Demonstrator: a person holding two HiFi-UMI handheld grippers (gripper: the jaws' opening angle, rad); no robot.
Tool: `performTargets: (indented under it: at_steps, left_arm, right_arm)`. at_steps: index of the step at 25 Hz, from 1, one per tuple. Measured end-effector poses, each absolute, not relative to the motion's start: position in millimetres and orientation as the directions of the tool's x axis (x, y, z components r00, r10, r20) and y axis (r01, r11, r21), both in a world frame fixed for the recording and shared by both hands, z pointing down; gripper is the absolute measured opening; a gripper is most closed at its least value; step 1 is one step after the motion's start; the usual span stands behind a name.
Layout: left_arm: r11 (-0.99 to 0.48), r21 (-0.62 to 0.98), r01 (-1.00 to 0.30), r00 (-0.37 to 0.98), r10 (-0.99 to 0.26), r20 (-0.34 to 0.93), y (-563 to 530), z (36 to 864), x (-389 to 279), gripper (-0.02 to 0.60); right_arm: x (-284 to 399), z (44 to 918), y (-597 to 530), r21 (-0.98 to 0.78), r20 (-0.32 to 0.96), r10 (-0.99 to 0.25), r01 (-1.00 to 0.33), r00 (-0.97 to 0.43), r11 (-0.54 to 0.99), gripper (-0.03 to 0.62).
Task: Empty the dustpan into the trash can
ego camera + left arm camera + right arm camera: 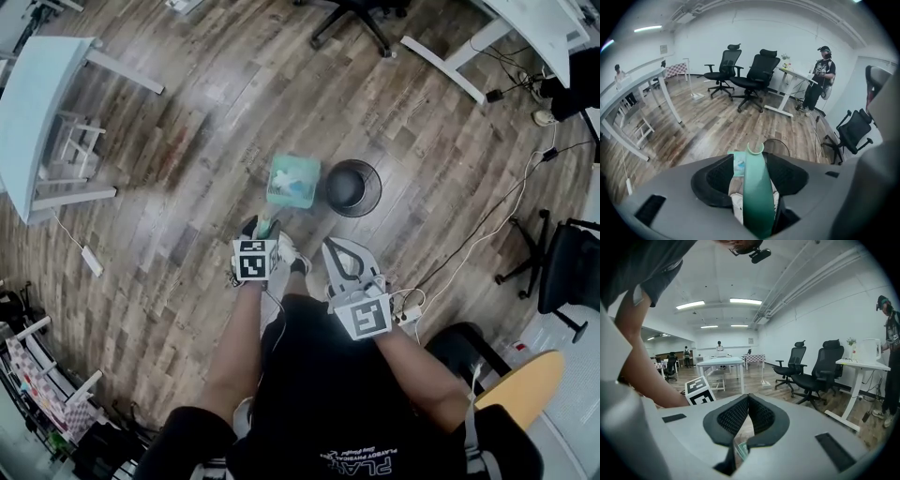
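Light, stiff dustpan (292, 180) probably, best grabbed by the handle (757, 187), loosely straddled by wide-spread left fingers (712, 180); right fingers (733, 418) closed together.

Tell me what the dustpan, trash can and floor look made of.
Dustpan: likely plastic, smooth matte teal, moulded handle.
Trash can: black, apparently wire mesh, though too small to confirm.
Floor: wood-look planks with visible grain and slight sheen; wood or laminate unclear.

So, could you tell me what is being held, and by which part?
Nothing: the dustpan handle stands between the left gripper's open jaws, ungripped; the right gripper is shut, empty.
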State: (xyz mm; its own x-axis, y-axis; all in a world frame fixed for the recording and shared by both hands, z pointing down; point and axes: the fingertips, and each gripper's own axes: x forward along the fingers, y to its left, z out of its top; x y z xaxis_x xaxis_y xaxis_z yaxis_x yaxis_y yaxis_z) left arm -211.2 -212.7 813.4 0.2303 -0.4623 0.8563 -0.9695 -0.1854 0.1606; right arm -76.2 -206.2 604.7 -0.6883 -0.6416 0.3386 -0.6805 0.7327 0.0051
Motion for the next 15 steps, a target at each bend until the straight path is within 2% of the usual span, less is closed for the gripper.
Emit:
performTargets:
  at_steps: [6, 7, 9, 15]
  left_arm:
    - [-0.179, 0.161, -0.971, 0.221, -0.398, 0.891, -215, 837, -206, 0.232]
    - [-0.173, 0.15, -0.973, 0.208, -0.386, 0.899, -215, 842, -207, 0.224]
    - [-0.163, 0.116, -0.98, 0.171, -0.378, 0.91, -216, 845, -211, 0.161]
    - [-0.199, 0.091, -0.976, 0.16, -0.368, 0.916, -225, 849, -204, 0.138]
  right_arm:
    - [-67, 614, -209, -0.002, 0.351, -0.653, -0.697, -0.672, 0.717, 0.023]
    - [-66, 616, -209, -0.003, 0.358, -0.654, -0.701, -0.667, 0.713, 0.023]
    - [-62, 620, -211, -0.005, 0.372, -0.656, -0.708, -0.657, 0.706, 0.023]
    - [-47, 635, -212, -0.028, 0.39, -0.669, -0.734, -0.633, 0.679, 0.023]
